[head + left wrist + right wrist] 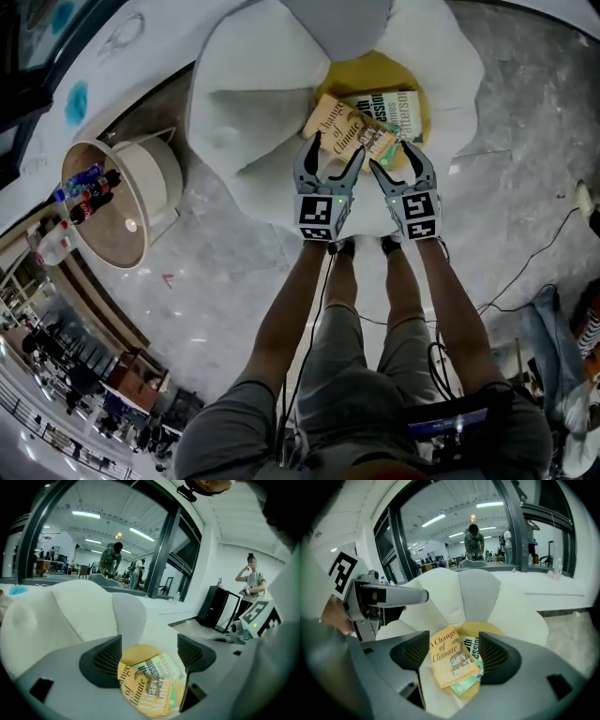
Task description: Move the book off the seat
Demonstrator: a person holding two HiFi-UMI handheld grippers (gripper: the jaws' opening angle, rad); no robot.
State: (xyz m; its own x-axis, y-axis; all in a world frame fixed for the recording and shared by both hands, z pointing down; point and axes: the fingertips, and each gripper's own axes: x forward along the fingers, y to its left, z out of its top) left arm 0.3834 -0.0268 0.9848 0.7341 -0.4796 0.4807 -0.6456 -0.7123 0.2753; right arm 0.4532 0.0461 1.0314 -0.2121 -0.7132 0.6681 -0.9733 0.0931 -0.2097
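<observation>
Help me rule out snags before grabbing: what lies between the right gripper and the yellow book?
Nothing: only bare air separates the open right gripper from the yellow book on the seat, as the right gripper view shows.

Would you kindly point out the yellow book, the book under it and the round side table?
Yellow book (452, 657): right gripper view, middle of its front cover.
Book under it (394, 105): head view, its exposed white cover.
Round side table (103, 234): head view, bare part of its top.
</observation>
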